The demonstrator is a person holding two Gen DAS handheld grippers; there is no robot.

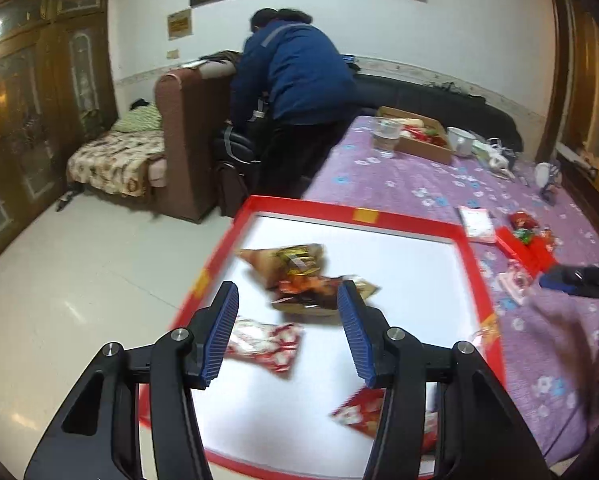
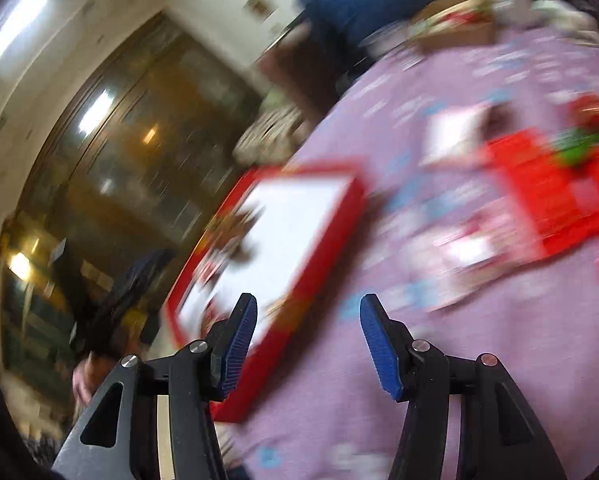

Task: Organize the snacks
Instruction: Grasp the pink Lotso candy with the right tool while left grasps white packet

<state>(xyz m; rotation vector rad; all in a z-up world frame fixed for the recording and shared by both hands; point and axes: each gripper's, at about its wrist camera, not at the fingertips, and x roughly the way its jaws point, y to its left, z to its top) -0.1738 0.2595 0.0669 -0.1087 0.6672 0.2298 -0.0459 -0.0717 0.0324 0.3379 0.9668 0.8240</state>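
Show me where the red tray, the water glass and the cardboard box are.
red tray [image 1: 379, 222], left wrist view, on its far rim.
water glass [image 1: 386, 136], left wrist view, on its clear wall.
cardboard box [image 1: 427, 151], left wrist view, on its near side wall.

Purple floral-clothed table [image 1: 399, 184] bearing red-rimmed tray [image 1: 469, 256], cardboard box [image 1: 423, 146], glass [image 1: 385, 138], white bowl [image 1: 461, 140], scattered sweets [image 1: 525, 226].
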